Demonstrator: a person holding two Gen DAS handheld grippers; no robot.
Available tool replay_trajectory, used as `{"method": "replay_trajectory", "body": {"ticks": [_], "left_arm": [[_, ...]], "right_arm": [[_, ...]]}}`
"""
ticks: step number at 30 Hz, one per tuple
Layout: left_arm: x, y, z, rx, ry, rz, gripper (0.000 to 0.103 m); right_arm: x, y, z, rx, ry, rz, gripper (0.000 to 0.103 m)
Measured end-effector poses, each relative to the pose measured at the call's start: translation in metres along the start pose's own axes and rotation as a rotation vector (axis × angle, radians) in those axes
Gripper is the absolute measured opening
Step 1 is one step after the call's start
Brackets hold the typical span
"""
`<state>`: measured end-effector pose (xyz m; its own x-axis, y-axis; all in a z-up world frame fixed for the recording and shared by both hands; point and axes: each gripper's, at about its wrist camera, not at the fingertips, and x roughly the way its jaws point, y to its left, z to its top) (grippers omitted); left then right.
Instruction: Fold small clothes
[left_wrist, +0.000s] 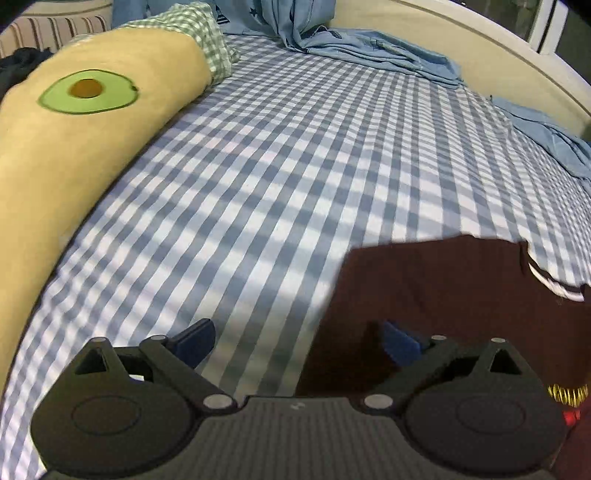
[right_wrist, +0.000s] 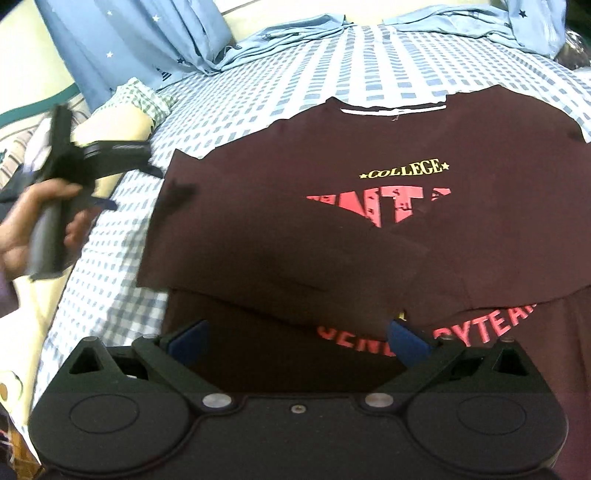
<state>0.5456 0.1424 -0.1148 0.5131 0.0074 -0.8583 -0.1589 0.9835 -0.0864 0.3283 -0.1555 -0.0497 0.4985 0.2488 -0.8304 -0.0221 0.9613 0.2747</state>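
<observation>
A dark maroon T-shirt (right_wrist: 369, 229) lies flat on the blue-checked bed sheet (right_wrist: 258, 85), collar at the far end. It has "COLLEGE" and red lettering on the chest, and a flap of the shirt is folded in over the print. My right gripper (right_wrist: 297, 339) hovers open over the shirt's near part, with nothing between its blue pads. In the left wrist view my left gripper (left_wrist: 297, 343) is open at the shirt's (left_wrist: 443, 295) left edge, its right pad above the cloth and its left pad above bare sheet (left_wrist: 277, 166). The right wrist view shows that gripper (right_wrist: 129, 188) blurred, held in a hand (right_wrist: 22, 236).
A long beige bolster with an avocado picture (left_wrist: 74, 147) runs along the left side of the bed, with green-checked fabric (left_wrist: 207, 40) at its far end. Light blue star-print clothes (left_wrist: 369, 44) lie heaped at the back, and more blue cloth (left_wrist: 554, 140) lies at the right. A cream bed frame (left_wrist: 480, 55) curves behind.
</observation>
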Motion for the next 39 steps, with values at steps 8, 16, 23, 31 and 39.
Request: {"method": "replay_trajectory", "body": {"ticks": [8, 16, 23, 31, 39], "left_arm": [[0.062, -0.008, 0.018, 0.038, 0.063, 0.04, 0.096], [0.078, 0.016, 0.012, -0.062, 0.11, 0.013, 0.098], [0.03, 0.026, -0.004, -0.112, 0.064, -0.01, 0.098], [-0.052, 0.024, -0.064, -0.059, 0.004, 0.01, 0.101], [-0.115, 0.01, -0.144, 0.049, -0.005, 0.094, 0.102]], "right_arm": [[-0.021, -0.003, -0.031, 0.07, 0.047, -0.092, 0.102], [-0.033, -0.017, -0.048, 0.109, 0.07, -0.154, 0.102], [-0.049, -0.025, -0.053, 0.125, 0.06, -0.168, 0.102], [-0.074, -0.05, -0.067, 0.179, 0.034, -0.196, 0.102], [-0.093, -0.085, -0.093, 0.085, 0.105, -0.262, 0.102]]}}
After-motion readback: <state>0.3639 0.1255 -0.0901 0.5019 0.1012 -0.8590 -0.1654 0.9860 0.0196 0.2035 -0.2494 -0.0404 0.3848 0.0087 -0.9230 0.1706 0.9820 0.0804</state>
